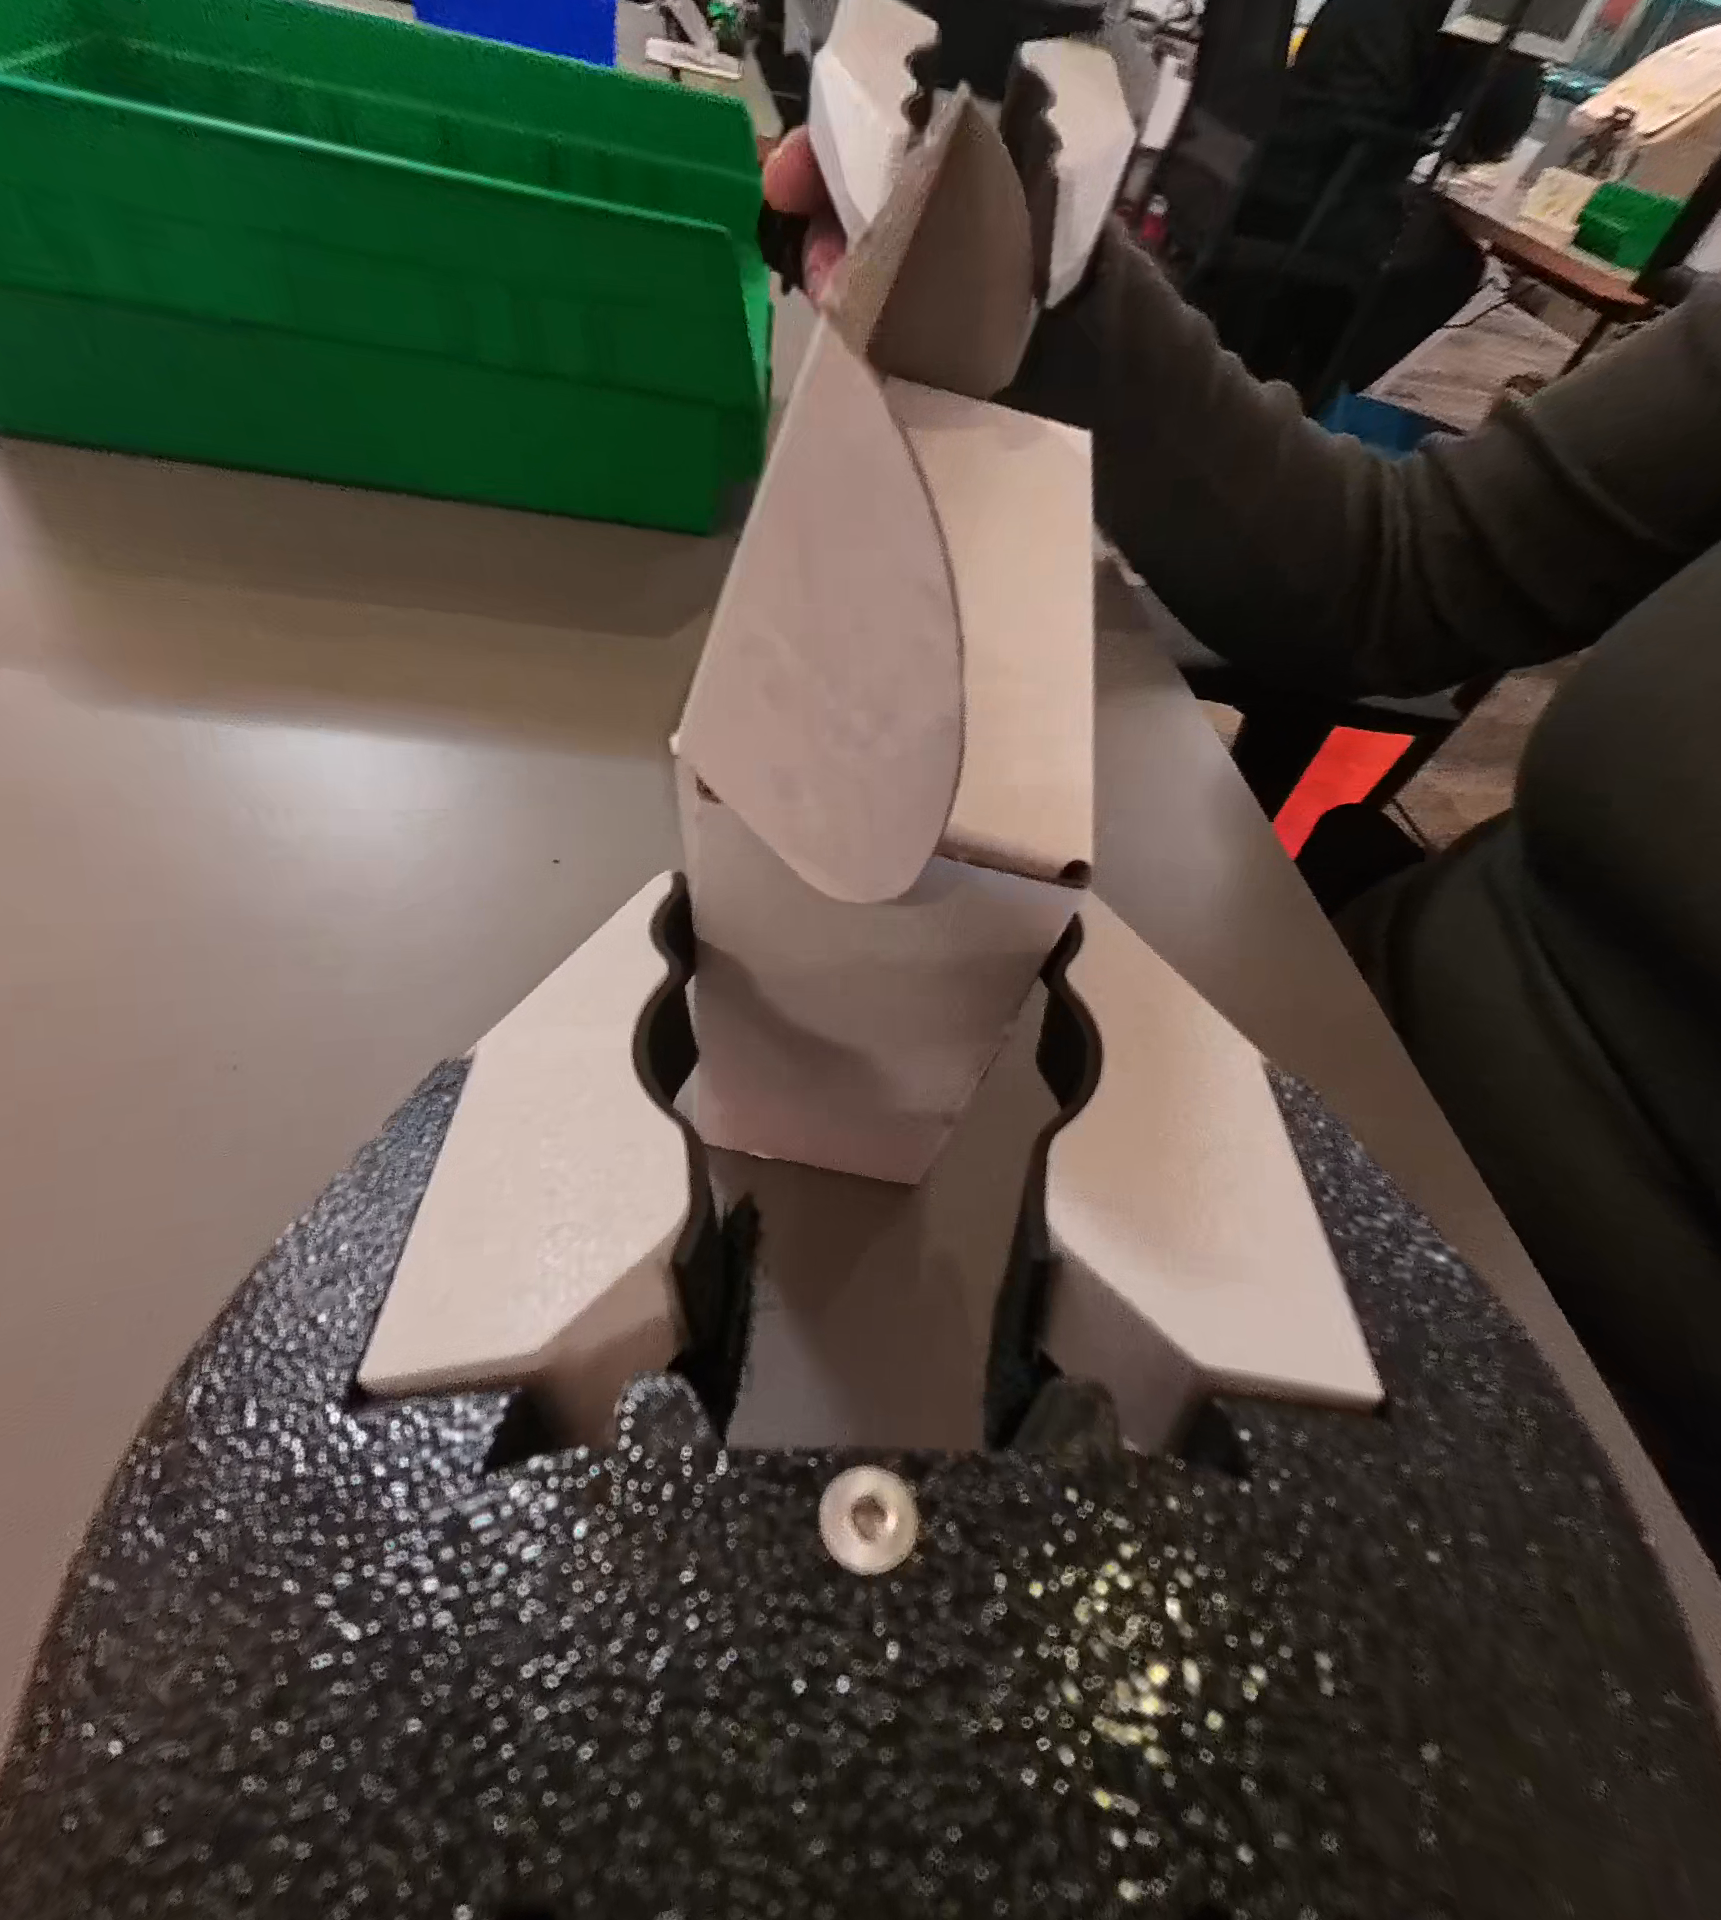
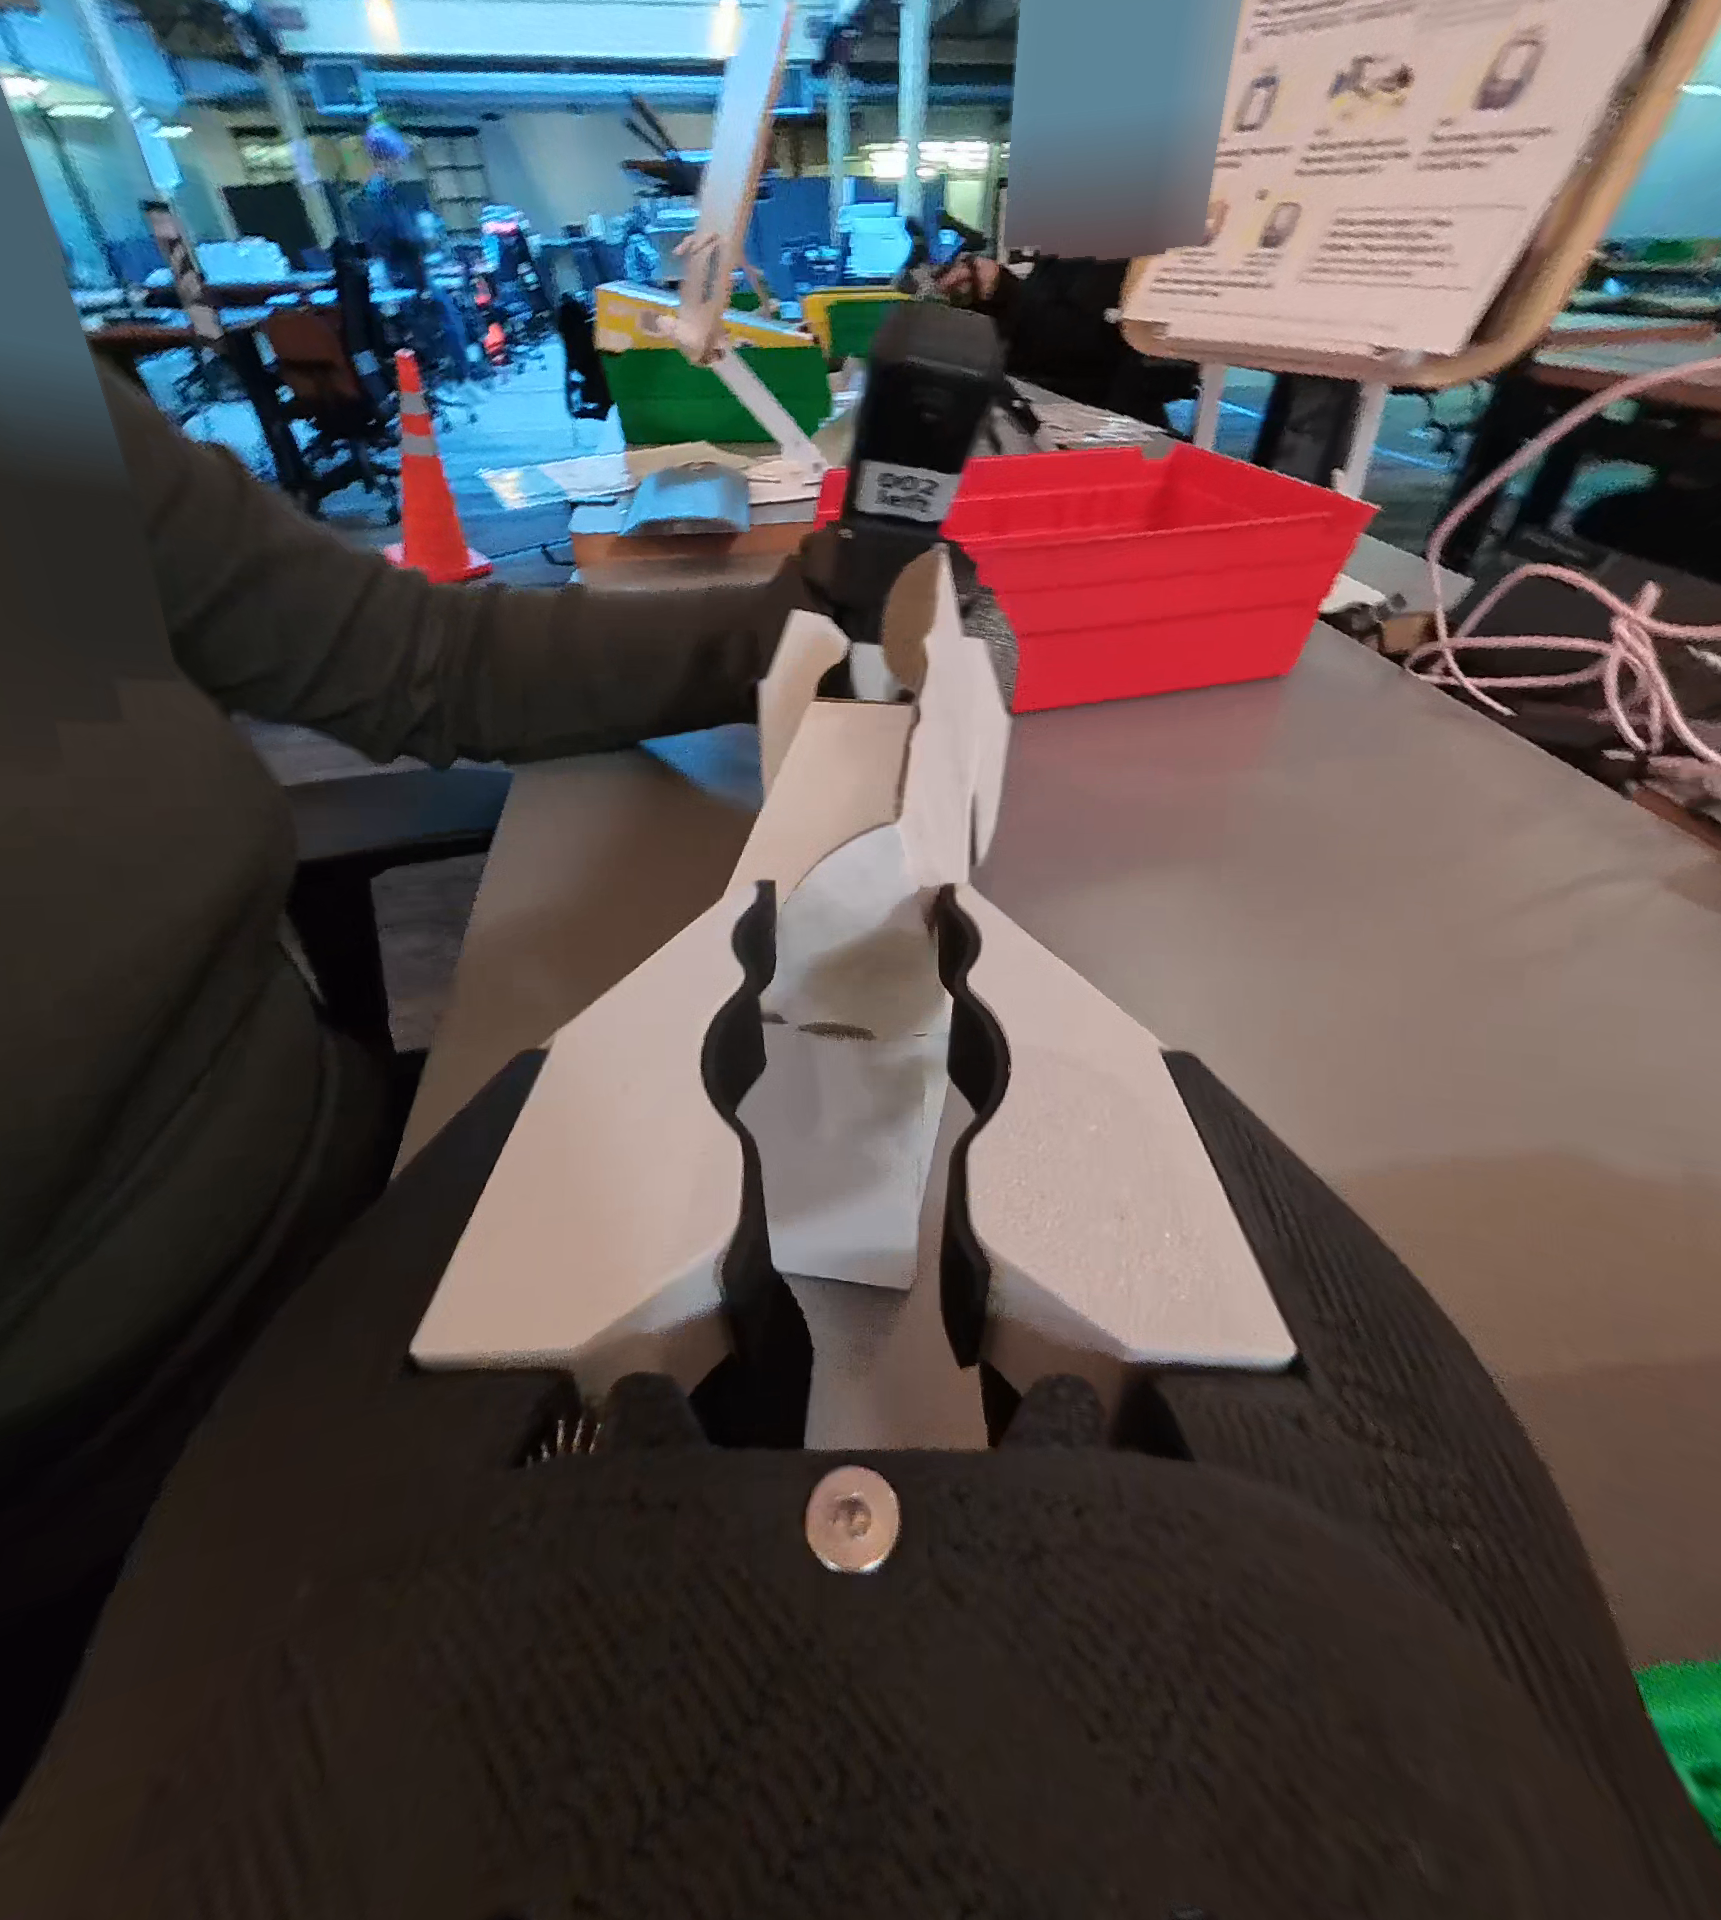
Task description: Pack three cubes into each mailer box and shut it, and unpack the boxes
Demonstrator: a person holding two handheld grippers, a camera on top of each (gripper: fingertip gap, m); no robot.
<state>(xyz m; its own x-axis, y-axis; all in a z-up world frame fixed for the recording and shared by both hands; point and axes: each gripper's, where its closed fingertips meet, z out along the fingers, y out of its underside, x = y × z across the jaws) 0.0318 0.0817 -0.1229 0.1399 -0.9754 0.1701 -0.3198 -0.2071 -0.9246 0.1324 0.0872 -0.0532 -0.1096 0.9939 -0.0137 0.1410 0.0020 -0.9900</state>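
A white cardboard mailer box (image 1: 1012, 623) is held in the air over the grey table (image 1: 212, 831), stretched between both grippers. My left gripper (image 1: 877, 914) is shut on its near end, with both pads against the cardboard sides. A rounded flap (image 1: 835, 675) hangs loose on the box's left side. My right gripper (image 2: 851, 904) is shut on the box's other end (image 2: 856, 1091), pads pressing a folded flap. The right gripper also shows in the left wrist view (image 1: 949, 260), and the left gripper in the right wrist view (image 2: 892, 665). No cubes are in view.
A green bin (image 1: 316, 312) stands at the back left of the table, a red bin (image 2: 1147, 582) at the other end. The person's dark sleeve (image 1: 1355, 520) runs along the table edge. Pink cables (image 2: 1614, 675) lie beside the table, and a sheet on a stand (image 2: 1355, 156) is behind the red bin. About 12 centimeters separates my left fingertips from my right.
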